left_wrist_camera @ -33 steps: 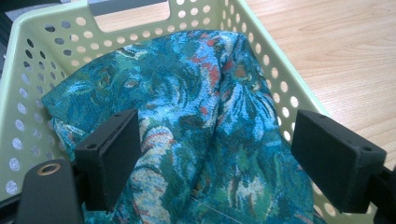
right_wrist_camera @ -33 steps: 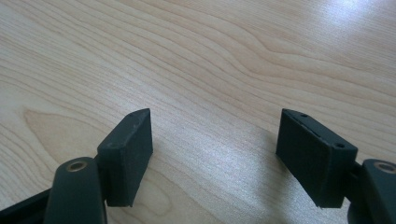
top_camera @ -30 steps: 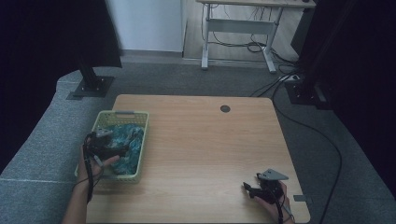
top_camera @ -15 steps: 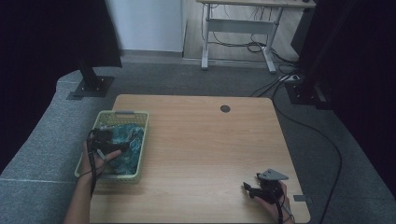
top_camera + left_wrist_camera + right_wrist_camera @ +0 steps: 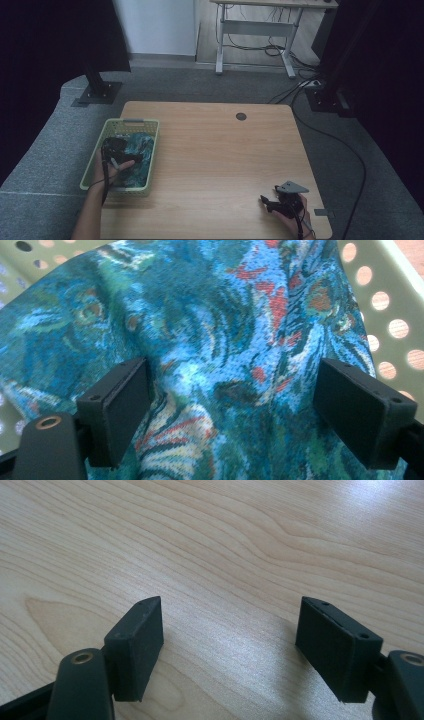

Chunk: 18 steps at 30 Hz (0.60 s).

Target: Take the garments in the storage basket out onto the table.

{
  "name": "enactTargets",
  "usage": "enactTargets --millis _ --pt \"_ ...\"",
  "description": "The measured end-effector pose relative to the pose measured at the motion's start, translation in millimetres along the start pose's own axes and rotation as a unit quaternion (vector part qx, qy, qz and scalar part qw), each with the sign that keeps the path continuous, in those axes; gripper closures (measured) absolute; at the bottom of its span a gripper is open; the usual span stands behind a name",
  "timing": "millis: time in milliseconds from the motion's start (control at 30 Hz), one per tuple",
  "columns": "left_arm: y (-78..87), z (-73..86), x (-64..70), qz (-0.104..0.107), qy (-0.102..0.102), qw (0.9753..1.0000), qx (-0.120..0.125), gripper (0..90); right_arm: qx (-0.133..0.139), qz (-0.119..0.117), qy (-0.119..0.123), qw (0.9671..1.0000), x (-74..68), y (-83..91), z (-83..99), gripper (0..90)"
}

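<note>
My left gripper (image 5: 234,405) is down in the green basket (image 5: 99,145) at the table's left edge, jaws spread wide and pressed into the teal patterned cloth (image 5: 220,330), one on each side of a raised fold. The cloth lies inside the basket. My right gripper (image 5: 230,650) rests low over bare table (image 5: 210,150) near the front right corner, jaws wide, holding nothing.

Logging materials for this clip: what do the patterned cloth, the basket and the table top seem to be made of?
Patterned cloth: looks like knitted or woven fabric, matte, with fine stitch texture and soft folds, in teal, blue and red. Basket: probably moulded plastic, pale green, smooth, its walls punched with round holes. Table top: light wood or wood-look laminate; grain lines and a slight sheen show, which of the two cannot be told.
</note>
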State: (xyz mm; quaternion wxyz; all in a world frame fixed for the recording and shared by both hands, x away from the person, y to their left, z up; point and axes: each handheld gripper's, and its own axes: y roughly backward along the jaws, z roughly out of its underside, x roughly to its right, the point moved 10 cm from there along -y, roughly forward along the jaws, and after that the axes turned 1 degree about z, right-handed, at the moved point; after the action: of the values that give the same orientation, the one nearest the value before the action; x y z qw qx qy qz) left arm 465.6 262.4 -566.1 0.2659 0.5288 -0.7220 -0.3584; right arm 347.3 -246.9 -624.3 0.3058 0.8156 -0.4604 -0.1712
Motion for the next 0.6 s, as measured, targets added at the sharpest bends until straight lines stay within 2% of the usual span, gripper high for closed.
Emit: enactTargets --millis 100,267,600 --pt "-3.4 -0.9 4.1 0.0 -0.001 1.0 -0.003 14.9 0.0 0.0 0.0 1.0 0.0 0.0 0.0 26.3" --pt "-12.3 0.7 7.3 -0.013 -0.011 0.9997 -0.018 14.5 0.0 0.0 0.0 1.0 0.0 0.0 0.0 26.3" --pt "-29.4 9.6 4.2 -0.036 -0.021 0.9977 -0.053 13.1 0.0 0.0 0.0 1.0 -0.1 0.0 0.0 26.3"
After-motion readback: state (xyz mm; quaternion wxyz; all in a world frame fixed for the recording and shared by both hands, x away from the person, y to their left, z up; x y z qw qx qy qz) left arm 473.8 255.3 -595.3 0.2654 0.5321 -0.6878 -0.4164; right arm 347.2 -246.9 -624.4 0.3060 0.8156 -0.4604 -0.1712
